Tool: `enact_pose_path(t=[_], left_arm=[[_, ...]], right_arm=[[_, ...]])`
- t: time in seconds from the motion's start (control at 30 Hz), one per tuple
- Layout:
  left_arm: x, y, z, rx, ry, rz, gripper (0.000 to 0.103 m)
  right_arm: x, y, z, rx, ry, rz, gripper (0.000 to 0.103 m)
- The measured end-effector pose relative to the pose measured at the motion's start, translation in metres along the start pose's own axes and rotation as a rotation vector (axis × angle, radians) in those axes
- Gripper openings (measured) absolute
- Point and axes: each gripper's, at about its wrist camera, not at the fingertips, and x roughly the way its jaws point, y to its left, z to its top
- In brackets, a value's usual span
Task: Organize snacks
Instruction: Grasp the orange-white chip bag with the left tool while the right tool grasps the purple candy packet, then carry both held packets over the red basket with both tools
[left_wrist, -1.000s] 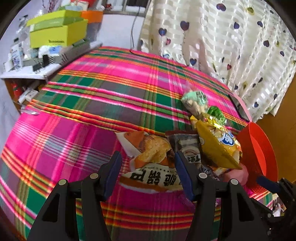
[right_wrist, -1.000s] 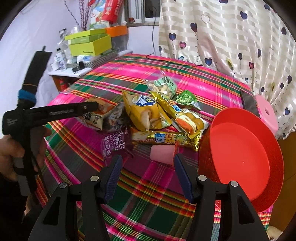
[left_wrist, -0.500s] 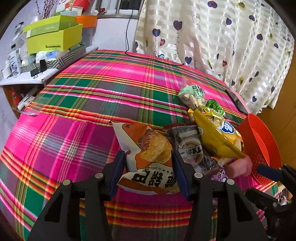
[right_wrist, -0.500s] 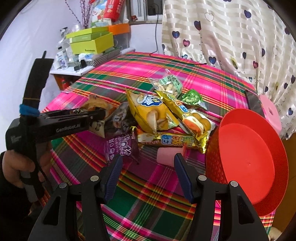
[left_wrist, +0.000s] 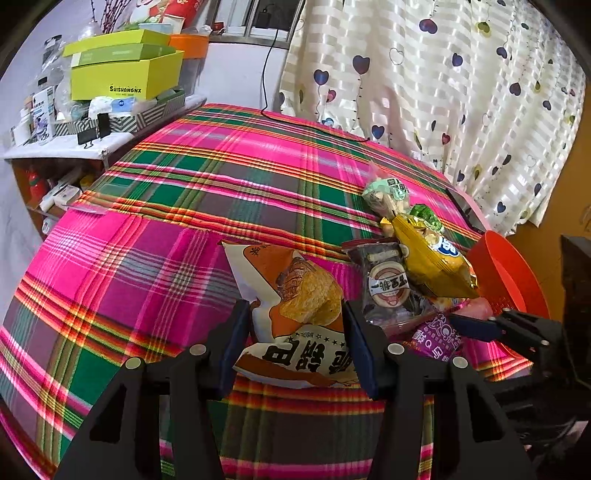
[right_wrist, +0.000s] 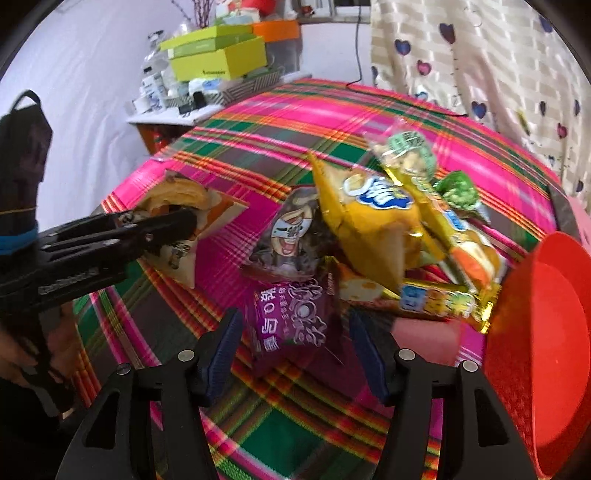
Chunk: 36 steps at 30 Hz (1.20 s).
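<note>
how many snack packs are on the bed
8, maybe more hidden: bread pack left; dark pack, purple pack centre; big yellow bag, two gold packs, pale-green and green packs right.

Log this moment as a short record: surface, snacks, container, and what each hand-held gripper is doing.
surface: plaid cloth
snacks: loose pile of packets, yellow packet on top
container: red basket beside the pile, no packet seen inside
left hand-held gripper: jaws have just been closing, pads pressing the bread packet
right hand-held gripper: jaws have just been opening, purple packet between them, not pinched
</note>
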Motion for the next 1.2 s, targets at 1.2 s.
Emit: enact_pose_path(t=[1.2], left_arm=[[-0.037, -0.136, 0.011, 0.256, -0.063, -0.172, 0.052]], right_arm=[[-0.131, -0.057, -0.044, 0.124, -0.275, -0.197, 0.046]])
